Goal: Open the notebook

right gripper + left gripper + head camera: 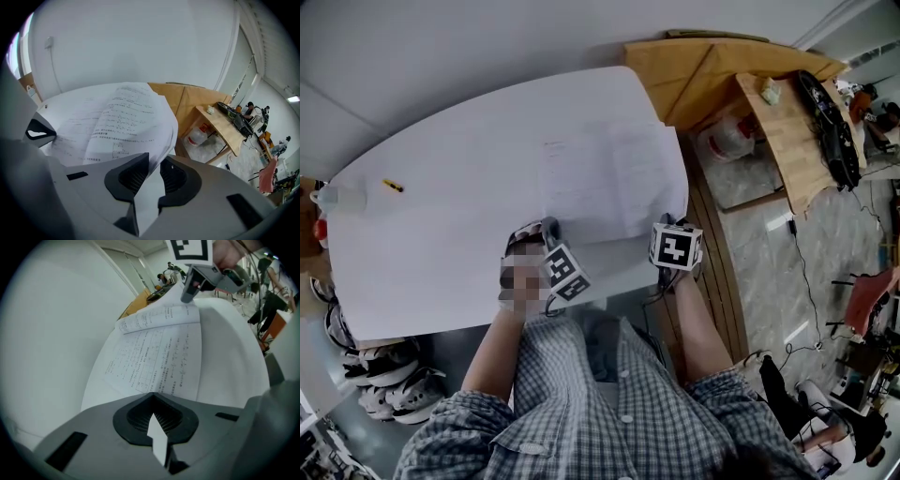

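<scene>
The notebook (609, 178) lies open on the white table (441, 234), its printed white pages spread flat at the near right. My left gripper (542, 230) sits at the notebook's near left corner. In the left gripper view its jaws (157, 427) are shut with a white sliver of page pinched between the pads, and the printed pages (159, 357) lie ahead. My right gripper (667, 225) is at the near right corner. In the right gripper view a curled page (117, 117) runs down through the narrow gap of its jaws (150, 183), and the pads stand slightly apart from it.
A small yellow object (392, 185) and a white bottle (337, 197) sit at the table's far left. A wooden desk (787, 122) with clutter stands to the right. Shoes (394, 384) lie on the floor beneath the table's near left edge.
</scene>
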Demonstrator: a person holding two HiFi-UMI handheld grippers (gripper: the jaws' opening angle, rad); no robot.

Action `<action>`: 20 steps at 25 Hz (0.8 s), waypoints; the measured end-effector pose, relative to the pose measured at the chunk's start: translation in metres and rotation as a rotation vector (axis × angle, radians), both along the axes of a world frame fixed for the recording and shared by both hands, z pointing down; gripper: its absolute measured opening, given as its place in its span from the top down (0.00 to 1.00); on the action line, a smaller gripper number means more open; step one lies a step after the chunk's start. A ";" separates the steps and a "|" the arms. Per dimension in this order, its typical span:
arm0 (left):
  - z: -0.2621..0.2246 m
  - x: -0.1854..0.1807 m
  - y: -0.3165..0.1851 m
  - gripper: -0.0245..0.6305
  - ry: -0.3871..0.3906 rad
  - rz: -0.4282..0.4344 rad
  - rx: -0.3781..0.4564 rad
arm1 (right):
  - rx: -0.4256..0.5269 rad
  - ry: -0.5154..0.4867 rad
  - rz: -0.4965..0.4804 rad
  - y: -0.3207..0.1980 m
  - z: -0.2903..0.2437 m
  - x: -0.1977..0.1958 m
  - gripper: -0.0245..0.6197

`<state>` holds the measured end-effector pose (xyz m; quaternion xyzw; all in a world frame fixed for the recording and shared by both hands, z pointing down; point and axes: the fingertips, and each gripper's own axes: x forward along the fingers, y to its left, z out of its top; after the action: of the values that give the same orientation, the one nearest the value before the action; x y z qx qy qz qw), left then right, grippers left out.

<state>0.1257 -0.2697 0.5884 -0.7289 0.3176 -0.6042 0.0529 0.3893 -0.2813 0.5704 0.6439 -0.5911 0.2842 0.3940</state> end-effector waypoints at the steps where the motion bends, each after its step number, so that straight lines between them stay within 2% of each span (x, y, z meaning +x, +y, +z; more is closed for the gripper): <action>1: 0.000 0.000 0.000 0.95 0.003 -0.002 -0.001 | 0.003 -0.013 0.010 0.002 0.002 0.002 0.86; 6: -0.001 0.000 -0.001 0.95 0.026 -0.016 -0.003 | 0.031 -0.125 0.081 0.006 0.001 0.011 0.79; 10: -0.001 0.001 -0.001 0.95 0.036 -0.018 -0.008 | 0.044 -0.224 0.149 0.011 0.000 0.023 0.68; 13: -0.001 0.002 -0.003 0.95 0.038 -0.021 -0.009 | 0.062 -0.288 0.182 0.017 -0.005 0.029 0.65; 16: -0.002 0.001 -0.003 0.95 0.058 -0.036 -0.013 | 0.069 -0.308 0.190 0.028 -0.008 0.034 0.65; 20: -0.004 0.003 0.003 0.95 0.070 -0.013 -0.017 | 0.059 -0.300 0.178 0.045 -0.012 0.041 0.65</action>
<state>0.1285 -0.2672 0.5840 -0.7480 0.3188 -0.5812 0.0314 0.4303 -0.2362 0.5582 0.6552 -0.5923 0.3933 0.2554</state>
